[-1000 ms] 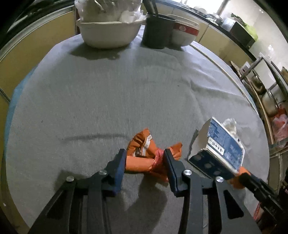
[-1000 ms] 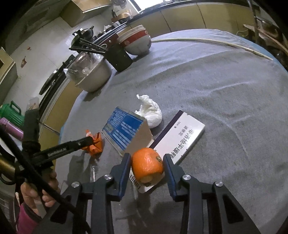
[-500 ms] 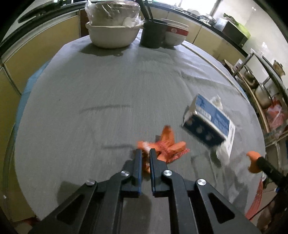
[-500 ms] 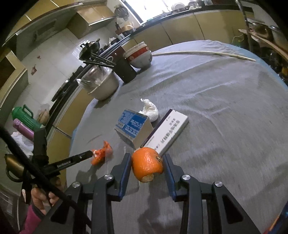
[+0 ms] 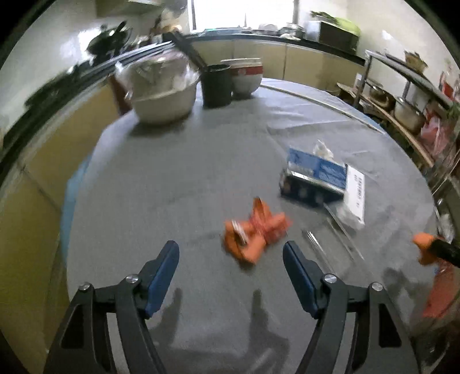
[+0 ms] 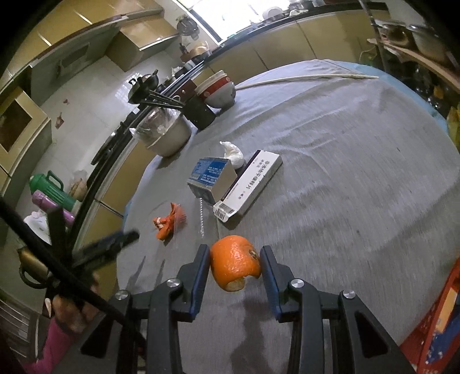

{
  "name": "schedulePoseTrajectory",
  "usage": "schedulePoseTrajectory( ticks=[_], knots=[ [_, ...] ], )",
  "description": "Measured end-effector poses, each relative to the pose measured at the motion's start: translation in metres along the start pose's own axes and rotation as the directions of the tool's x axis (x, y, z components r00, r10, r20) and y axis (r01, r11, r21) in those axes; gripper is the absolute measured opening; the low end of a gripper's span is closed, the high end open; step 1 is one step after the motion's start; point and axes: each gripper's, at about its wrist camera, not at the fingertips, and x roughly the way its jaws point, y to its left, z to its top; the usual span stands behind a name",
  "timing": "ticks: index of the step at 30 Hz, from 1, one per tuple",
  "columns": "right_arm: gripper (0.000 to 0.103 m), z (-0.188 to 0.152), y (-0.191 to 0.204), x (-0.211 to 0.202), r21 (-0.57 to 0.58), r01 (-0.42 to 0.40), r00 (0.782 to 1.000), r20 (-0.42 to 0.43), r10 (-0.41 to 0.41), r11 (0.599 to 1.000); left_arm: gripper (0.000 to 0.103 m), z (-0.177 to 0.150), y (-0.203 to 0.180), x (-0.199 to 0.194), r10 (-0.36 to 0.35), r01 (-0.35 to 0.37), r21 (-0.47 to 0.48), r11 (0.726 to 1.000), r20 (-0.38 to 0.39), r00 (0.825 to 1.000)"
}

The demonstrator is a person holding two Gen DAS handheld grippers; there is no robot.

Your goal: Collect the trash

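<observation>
Daylight enters through a blown-out window point(image 5: 244, 13) at the top centre of the left wrist view and again at the top of the right wrist view, leaving the room otherwise dim. The grey tablecloth point(image 5: 187, 172) is evenly lit, with soft shadows falling toward the bottom of the frame. The left wrist view is smeared by motion blur: the orange wrapper point(image 5: 254, 234) at centre and the cooking pot point(image 5: 164, 86) at upper left lose their edges. Glare streaks the tiled wall at upper left. Both views bend strongly outward, with black vignetted corners.
</observation>
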Motion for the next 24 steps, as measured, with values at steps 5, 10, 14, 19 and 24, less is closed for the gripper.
schedulePoseTrajectory(
  ticks=[5, 10, 14, 19, 24],
  knots=[
    [0.038, -0.007, -0.006, -0.008, 0.022, 0.010, 1.000, 0.007, -0.010, 1.000, 0.075, 0.020, -0.006, 0.036, -0.034, 0.038, 0.126, 0.991, -0.034, 0.999],
    [0.038, -0.011, -0.012, -0.011, 0.044, 0.019, 1.000, 0.008, -0.020, 0.999, 0.075, 0.018, -0.021, 0.058, -0.076, 0.092, 0.213, 0.973, -0.081, 0.994],
    [0.038, -0.012, -0.015, -0.012, 0.056, 0.015, 1.000, 0.009, -0.015, 0.998, 0.062, 0.015, -0.020, 0.066, -0.097, 0.117, 0.205, 0.972, -0.104, 0.990],
    [0.038, -0.015, -0.012, -0.013, 0.049, 0.005, 1.000, 0.014, -0.006, 0.999, 0.043, 0.007, -0.016, 0.067, -0.109, 0.128, 0.184, 0.975, -0.110, 0.988],
    [0.038, -0.017, -0.006, -0.020, 0.038, -0.008, 1.000, 0.030, 0.007, 0.999, 0.041, -0.003, -0.017, 0.057, -0.105, 0.119, 0.145, 0.982, -0.103, 0.989]
  ],
)
